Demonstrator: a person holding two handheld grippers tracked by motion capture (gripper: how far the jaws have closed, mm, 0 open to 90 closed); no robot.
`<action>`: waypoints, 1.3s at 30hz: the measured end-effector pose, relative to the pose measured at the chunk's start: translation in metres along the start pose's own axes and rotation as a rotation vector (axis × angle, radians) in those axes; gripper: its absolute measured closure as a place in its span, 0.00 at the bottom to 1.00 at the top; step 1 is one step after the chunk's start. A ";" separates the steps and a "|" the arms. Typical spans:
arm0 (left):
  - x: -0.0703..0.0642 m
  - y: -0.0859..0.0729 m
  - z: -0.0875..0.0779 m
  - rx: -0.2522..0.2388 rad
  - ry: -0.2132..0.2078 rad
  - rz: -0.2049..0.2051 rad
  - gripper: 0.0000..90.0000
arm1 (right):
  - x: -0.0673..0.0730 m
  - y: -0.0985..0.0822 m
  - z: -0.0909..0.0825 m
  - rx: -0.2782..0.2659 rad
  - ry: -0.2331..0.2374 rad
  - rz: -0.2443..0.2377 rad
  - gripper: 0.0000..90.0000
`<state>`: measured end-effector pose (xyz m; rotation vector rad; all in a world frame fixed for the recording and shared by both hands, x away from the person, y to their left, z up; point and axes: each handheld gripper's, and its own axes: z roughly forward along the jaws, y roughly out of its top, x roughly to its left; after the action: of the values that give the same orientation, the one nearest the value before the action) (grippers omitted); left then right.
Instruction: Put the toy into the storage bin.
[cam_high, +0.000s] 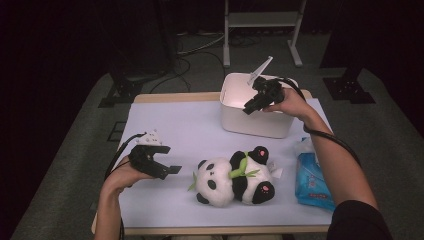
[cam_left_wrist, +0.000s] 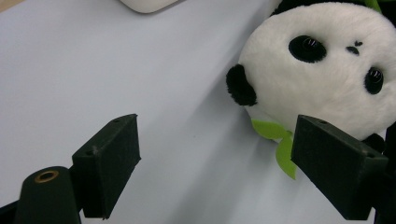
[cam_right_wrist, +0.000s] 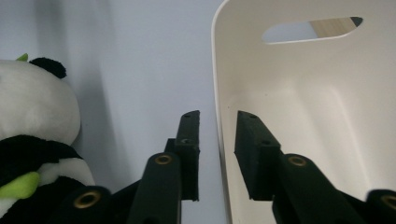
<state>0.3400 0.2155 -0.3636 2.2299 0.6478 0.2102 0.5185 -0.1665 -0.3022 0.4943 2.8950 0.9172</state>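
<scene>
Both grippers look staged for packing: right gripper (cam_right_wrist: 217, 135) narrowly straddles the bin (cam_high: 235, 117) wall, apparently steadying it, left gripper (cam_left_wrist: 215, 163) gapes wide beside the panda (cam_high: 235, 181).

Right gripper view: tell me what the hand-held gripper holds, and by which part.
The right hand-held gripper straddles the near rim of the white bin, one jaw outside, one inside. A gap shows beside the wall, so a firm grip cannot be told.

bin (cam_high: 252, 120): white plastic, open-topped, upright at the table's far right; slot handle (cam_right_wrist: 310, 29) cut in one wall; inside empty
rim (cam_right_wrist: 217, 93): near wall stood between the right gripper's (cam_right_wrist: 217, 122) jaws
</scene>
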 end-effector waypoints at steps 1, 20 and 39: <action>0.000 0.000 0.000 -0.005 0.000 -0.003 0.16 | 0.000 0.001 0.002 0.006 0.004 -0.003 0.82; 0.002 -0.002 -0.002 -0.014 -0.003 -0.019 0.16 | 0.003 0.009 0.014 -0.007 0.015 -0.053 0.96; 0.001 -0.001 0.003 -0.008 -0.023 -0.012 0.16 | 0.045 0.016 0.021 -0.023 0.092 -0.122 0.96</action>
<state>0.3412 0.2151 -0.3665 2.2171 0.6464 0.1806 0.4837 -0.1285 -0.3088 0.2778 2.9529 0.9791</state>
